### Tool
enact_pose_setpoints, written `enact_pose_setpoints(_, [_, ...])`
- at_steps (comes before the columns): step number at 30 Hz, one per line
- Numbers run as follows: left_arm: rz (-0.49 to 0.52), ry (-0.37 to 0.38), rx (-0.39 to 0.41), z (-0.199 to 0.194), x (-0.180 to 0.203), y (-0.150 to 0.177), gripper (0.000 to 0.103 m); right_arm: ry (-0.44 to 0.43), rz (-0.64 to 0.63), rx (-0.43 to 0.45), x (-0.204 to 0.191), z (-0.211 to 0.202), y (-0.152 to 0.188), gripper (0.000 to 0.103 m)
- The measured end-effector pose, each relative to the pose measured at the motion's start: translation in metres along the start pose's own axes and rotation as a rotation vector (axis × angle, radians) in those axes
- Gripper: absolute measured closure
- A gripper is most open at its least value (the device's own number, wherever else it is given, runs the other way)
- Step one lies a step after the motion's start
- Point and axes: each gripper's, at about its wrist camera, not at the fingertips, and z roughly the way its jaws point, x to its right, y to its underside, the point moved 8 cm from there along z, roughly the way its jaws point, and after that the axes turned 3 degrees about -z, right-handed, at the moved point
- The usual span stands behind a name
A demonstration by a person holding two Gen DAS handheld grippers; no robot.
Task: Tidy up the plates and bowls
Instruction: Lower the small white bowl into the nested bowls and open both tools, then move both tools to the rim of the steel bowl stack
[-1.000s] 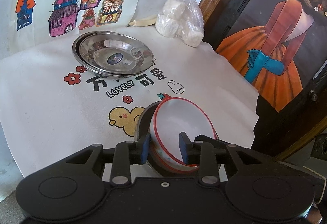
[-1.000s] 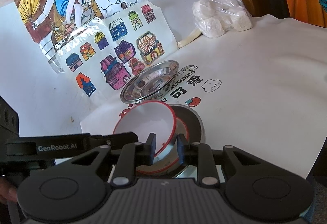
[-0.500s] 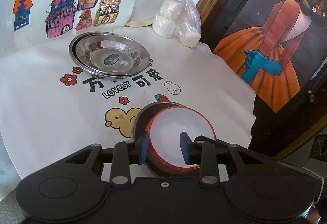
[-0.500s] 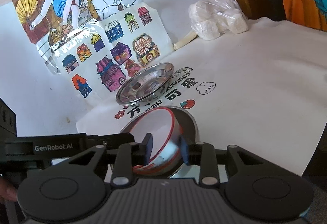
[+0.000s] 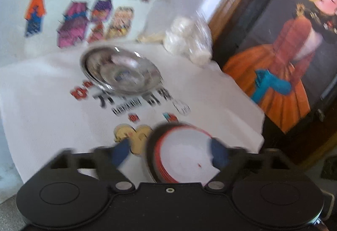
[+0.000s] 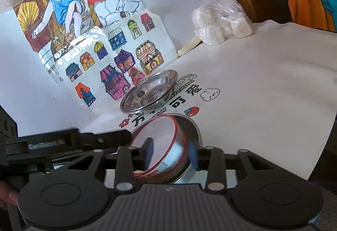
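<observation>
Letting go now: your left claw (image 5: 170, 153) opening wide, your right claw (image 6: 170, 155) opening too, pads off red-rimmed bowl (image 6: 160, 146) between them. Bowl sits nested in metal bowl (image 6: 192, 130) on worktop cloth (image 6: 263, 104). Bowls look stacked, done. Farther back, steel plates (image 6: 149, 92) already piled. Behind, bag of white lumps (image 6: 221, 22), house drawings (image 6: 118, 62). Nothing blocks you.

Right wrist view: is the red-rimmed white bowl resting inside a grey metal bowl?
Yes, the red-rimmed white bowl sits tilted inside the larger grey metal bowl.
</observation>
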Motion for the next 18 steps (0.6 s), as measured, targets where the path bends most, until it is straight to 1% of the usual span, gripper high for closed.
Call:
enact_pose_setpoints(1, [-0.001, -0.017, 0.019, -0.002, -0.003, -0.003, 0.007, 0.005, 0.003, 0.008, 0.002, -0.002, -0.001, 0.041])
enact_pose_setpoints(4, [-0.014, -0.052, 0.041, -0.004, -0.011, -0.009, 0.001, 0.031, 0.002, 0.024, 0.007, -0.006, -0.004, 0.029])
enact_pose_setpoints(5, [-0.025, -0.065, 0.044, -0.004, -0.015, -0.01, 0.001, 0.031, 0.009, 0.028, 0.009, -0.007, -0.005, 0.026])
enact_pose_setpoints(7, [-0.036, -0.099, 0.039, -0.002, -0.024, -0.011, 0.001, 0.04, 0.019, 0.034, 0.014, -0.007, -0.006, 0.013])
enact_pose_setpoints(8, [-0.038, -0.114, 0.033, -0.001, -0.028, -0.011, 0.001, 0.049, 0.021, 0.035, 0.017, -0.008, -0.005, 0.011])
enact_pose_setpoints(10, [-0.042, -0.146, 0.018, 0.002, -0.037, -0.01, 0.001, 0.07, 0.026, 0.032, 0.022, -0.007, -0.004, 0.003])
enact_pose_setpoints(12, [-0.038, -0.176, -0.006, 0.006, -0.046, -0.007, 0.001, 0.096, 0.028, 0.026, 0.028, -0.006, -0.003, 0.0])
enact_pose_setpoints(14, [-0.026, -0.201, -0.032, 0.008, -0.054, -0.004, 0.001, 0.124, 0.018, 0.009, 0.035, -0.004, -0.002, 0.0])
enact_pose_setpoints(18, [0.004, -0.232, -0.072, 0.011, -0.062, -0.001, 0.001, 0.201, -0.044, -0.042, 0.046, -0.004, -0.001, 0.0])
